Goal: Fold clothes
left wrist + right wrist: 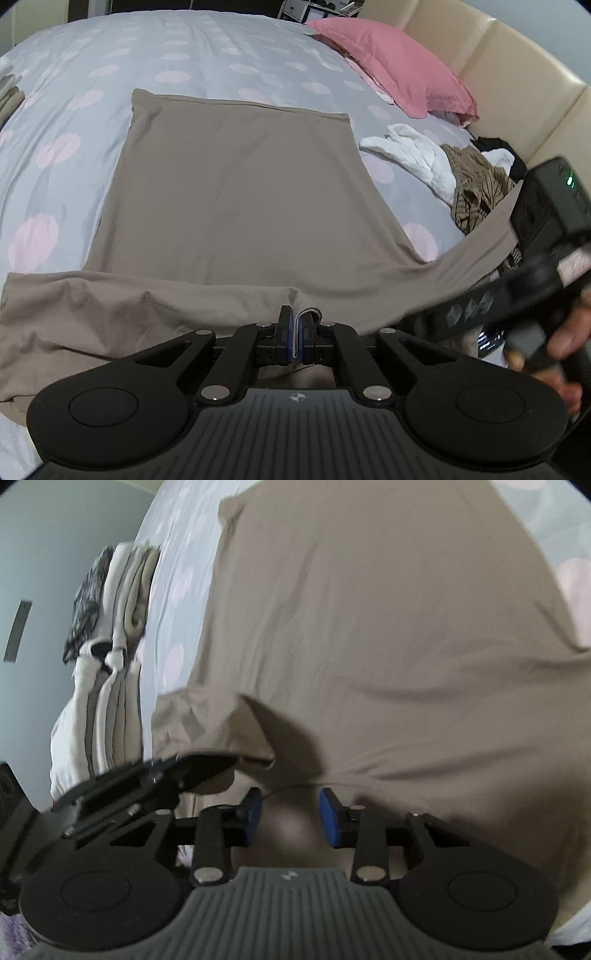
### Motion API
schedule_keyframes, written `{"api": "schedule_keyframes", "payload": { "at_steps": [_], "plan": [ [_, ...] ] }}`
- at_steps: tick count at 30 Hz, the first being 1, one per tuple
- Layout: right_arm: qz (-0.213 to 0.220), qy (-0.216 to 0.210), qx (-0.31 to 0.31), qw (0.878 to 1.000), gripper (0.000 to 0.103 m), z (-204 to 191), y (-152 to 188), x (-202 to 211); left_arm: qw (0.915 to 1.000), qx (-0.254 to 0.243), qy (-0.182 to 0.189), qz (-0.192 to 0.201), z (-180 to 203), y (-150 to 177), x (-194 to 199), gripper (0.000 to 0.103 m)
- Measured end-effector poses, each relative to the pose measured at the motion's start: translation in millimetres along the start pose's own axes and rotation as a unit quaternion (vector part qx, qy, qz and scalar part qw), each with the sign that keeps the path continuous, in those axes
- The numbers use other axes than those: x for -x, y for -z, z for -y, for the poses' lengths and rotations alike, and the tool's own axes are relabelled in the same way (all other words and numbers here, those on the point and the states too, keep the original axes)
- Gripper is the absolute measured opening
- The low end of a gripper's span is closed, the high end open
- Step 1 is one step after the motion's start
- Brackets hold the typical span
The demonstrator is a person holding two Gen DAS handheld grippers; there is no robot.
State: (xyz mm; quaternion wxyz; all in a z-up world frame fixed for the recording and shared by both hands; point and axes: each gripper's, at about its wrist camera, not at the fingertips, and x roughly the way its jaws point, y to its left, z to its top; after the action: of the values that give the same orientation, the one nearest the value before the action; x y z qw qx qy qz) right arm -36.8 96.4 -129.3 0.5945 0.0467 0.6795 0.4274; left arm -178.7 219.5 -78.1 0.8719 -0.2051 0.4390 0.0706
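A tan garment (236, 192) lay spread flat on the bed (74, 74), its near edge bunched up in wrinkles close to the camera. The left tongs (295, 338) were clamped tight on a fold of that near edge, the cloth pinched between the blue pads. The right tongs (290, 818) stood partly open just above the same garment, nothing between their pads (328, 818); a hand (569, 332) held that tool at the right. A pink pillow (391, 62) rested at the far right by the cream headboard (517, 85), with a heap of white and brown clothes (443, 170) nearer. Folded pale clothes (110, 672) were stacked at the left.
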Motion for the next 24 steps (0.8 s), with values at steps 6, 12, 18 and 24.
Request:
{"api": "schedule_keyframes", "payload": {
  "at_steps": [6,12,18,24],
  "plan": [
    [0.048,-0.018,-0.024,0.998,0.019,6.2,-15.8,1.7,1.0000,-0.001,0.008,-0.003,1.1,0.4,-4.7,0.001],
    [0.079,-0.028,-0.036,0.996,0.019,5.8,-30.5,4.7,0.9992,-0.015,0.010,-0.035,3.2,10.4,-27.1,0.001],
    [0.078,-0.005,-0.053,0.996,0.022,11.6,-34.5,1.2,0.9983,-0.003,0.025,-0.054,-2.9,16.5,-56.7,0.001],
    [0.072,0.022,-0.061,0.995,0.037,15.3,-32.3,0.4,0.9966,-0.017,0.051,-0.063,3.6,17.9,-64.7,0.022]
  ]
}}
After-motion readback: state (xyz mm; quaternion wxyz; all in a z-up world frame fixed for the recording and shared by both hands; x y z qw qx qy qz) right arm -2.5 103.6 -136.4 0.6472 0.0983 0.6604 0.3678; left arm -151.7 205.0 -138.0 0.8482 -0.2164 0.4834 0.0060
